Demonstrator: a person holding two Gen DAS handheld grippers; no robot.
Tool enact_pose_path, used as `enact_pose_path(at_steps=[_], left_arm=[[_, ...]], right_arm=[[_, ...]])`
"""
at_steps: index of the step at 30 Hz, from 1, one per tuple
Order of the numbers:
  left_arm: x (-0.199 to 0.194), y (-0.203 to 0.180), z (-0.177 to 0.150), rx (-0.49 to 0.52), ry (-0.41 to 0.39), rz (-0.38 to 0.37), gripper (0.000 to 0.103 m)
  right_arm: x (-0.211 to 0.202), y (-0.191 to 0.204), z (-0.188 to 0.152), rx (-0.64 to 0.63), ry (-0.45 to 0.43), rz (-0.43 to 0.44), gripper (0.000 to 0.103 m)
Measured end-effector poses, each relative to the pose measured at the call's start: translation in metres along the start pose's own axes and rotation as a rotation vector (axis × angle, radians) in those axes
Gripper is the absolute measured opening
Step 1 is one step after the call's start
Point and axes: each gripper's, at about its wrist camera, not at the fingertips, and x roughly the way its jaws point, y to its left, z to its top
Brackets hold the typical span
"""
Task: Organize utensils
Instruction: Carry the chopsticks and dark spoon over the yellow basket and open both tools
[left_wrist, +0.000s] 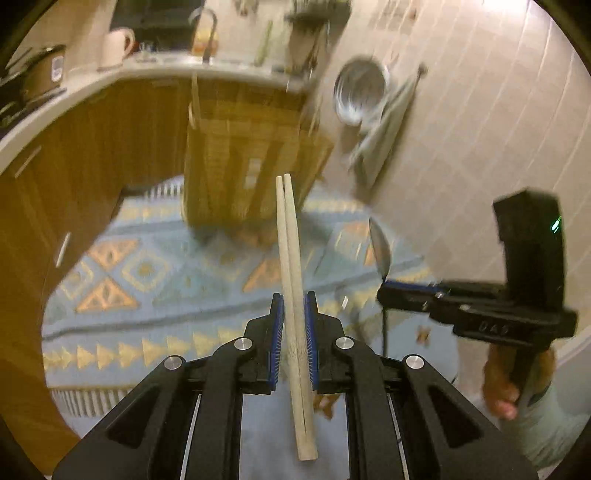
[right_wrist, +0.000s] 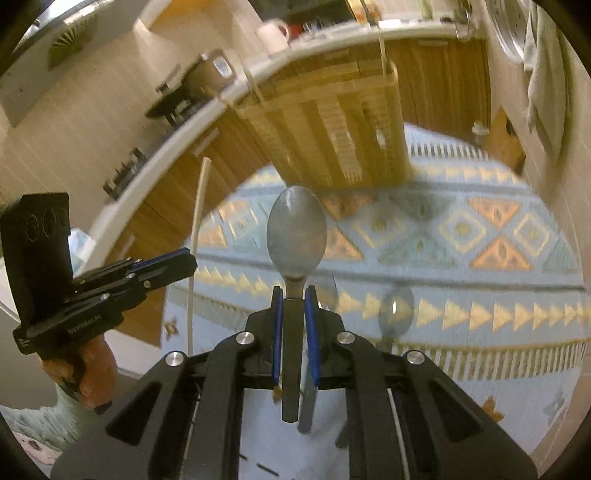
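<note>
The left gripper (left_wrist: 294, 325) pinches two chopsticks (left_wrist: 290, 266); the right gripper (right_wrist: 294, 321) pinches a spoon (right_wrist: 296, 236). Carry both slowly to the wooden holder (right_wrist: 332, 122), then drop each in straight

Warm, dim indoor light tints both views yellow. Motion blur smears the tall woven bamboo basket (left_wrist: 251, 162) and patterned blue rug (right_wrist: 461, 236), while fisheye distortion bends edges into dark corners.
</note>
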Motion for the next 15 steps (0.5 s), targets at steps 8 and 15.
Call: enact_pose_path(at_steps=[8,15], left_arm=[[-0.047,-0.002,0.065,0.005,-0.336,0.057,0.01],[-0.049,0.001,0.114,0.009,-0.601,0.14,0.01]], right_arm=[[-0.029,0.027,0.05,-0.066,-0.235,0.027,0.01],[-0.042,0.035,0.103,-0.107,-0.396,-0.068,0.01]])
